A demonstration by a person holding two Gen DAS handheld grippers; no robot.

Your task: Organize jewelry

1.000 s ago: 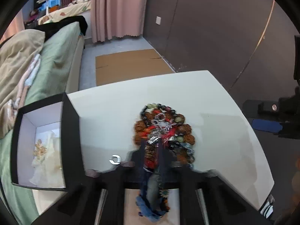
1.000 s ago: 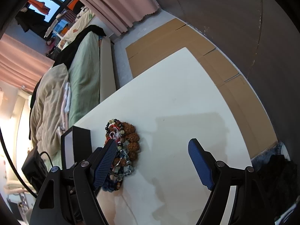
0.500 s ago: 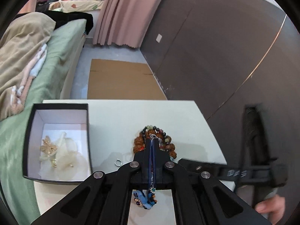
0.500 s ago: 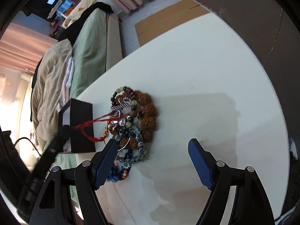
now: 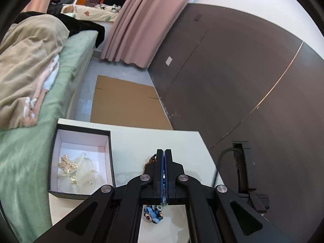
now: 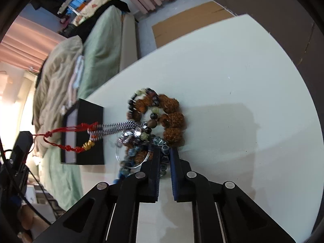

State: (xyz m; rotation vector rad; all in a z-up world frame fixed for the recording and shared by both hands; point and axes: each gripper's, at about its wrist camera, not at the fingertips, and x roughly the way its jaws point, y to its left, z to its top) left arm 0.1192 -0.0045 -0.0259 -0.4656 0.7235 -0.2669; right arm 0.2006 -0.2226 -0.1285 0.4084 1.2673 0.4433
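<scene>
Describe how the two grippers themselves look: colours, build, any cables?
Both are matte black plastic linkages with silver round pivot bolts. The left gripper and the right gripper carry blue textured pads on flat fingers. A black cable shows in the left wrist view; where it runs is unclear. No markings or sleeves show.

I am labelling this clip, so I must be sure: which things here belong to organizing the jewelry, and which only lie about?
Job: red bracelet, held by the left gripper; bead pile, gripped at its edge by the right gripper; box with gold brooch.
Lying about: bed, blanket, cardboard, curtain.
</scene>
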